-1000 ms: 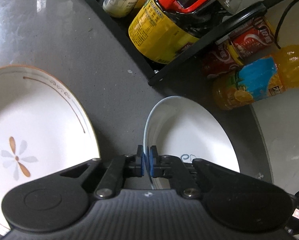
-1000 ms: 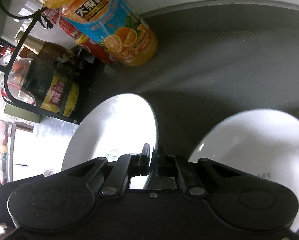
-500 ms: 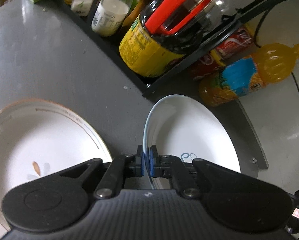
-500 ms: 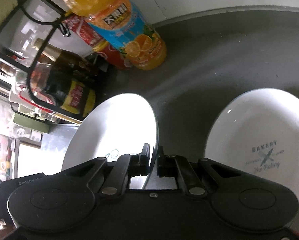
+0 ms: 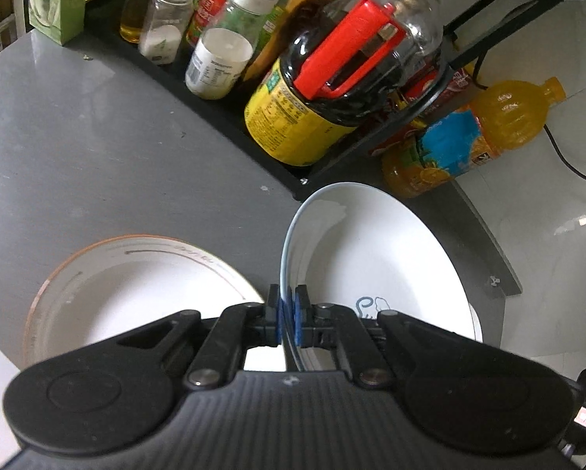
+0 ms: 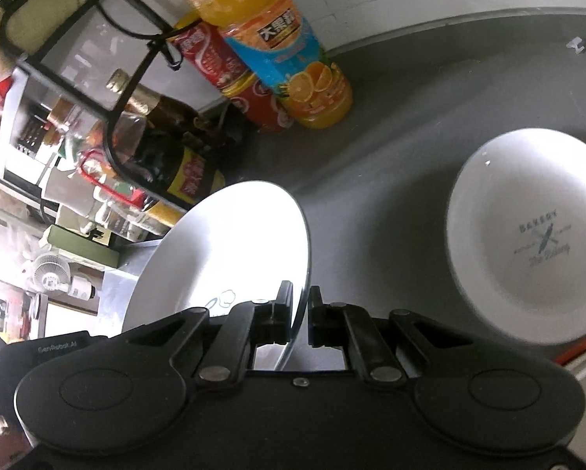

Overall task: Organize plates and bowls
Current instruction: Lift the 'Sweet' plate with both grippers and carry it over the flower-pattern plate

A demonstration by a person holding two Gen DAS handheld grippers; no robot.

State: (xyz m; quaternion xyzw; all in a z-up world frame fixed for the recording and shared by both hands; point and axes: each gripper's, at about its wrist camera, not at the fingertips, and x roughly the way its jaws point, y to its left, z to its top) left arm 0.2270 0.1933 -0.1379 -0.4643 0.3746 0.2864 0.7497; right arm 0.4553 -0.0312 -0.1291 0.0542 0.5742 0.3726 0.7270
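Observation:
A white plate [image 5: 371, 258] with a small blue drawing is held tilted on edge above the grey counter [image 5: 97, 137]. My left gripper [image 5: 289, 313] is shut on its near rim with blue pads. The same plate [image 6: 234, 243] shows in the right wrist view, its rim between the fingers of my right gripper [image 6: 300, 309], which is shut on it. A brown-rimmed white plate [image 5: 136, 282] lies flat at lower left of the left gripper. A white bowl [image 6: 527, 235] with grey print inside sits to the right of the right gripper.
A black wire rack [image 5: 277, 164] full of sauce bottles and jars runs along the back of the counter. An orange juice bottle [image 6: 293, 58] and a red can [image 6: 230, 74] stand beside it by the wall. The counter's end edge [image 5: 484, 235] is at right.
Both grippers have risen and drawn back with the white plate. The rack and bottles now show more fully, the brown-rimmed plate sits lower in view, and the whole bowl is visible.

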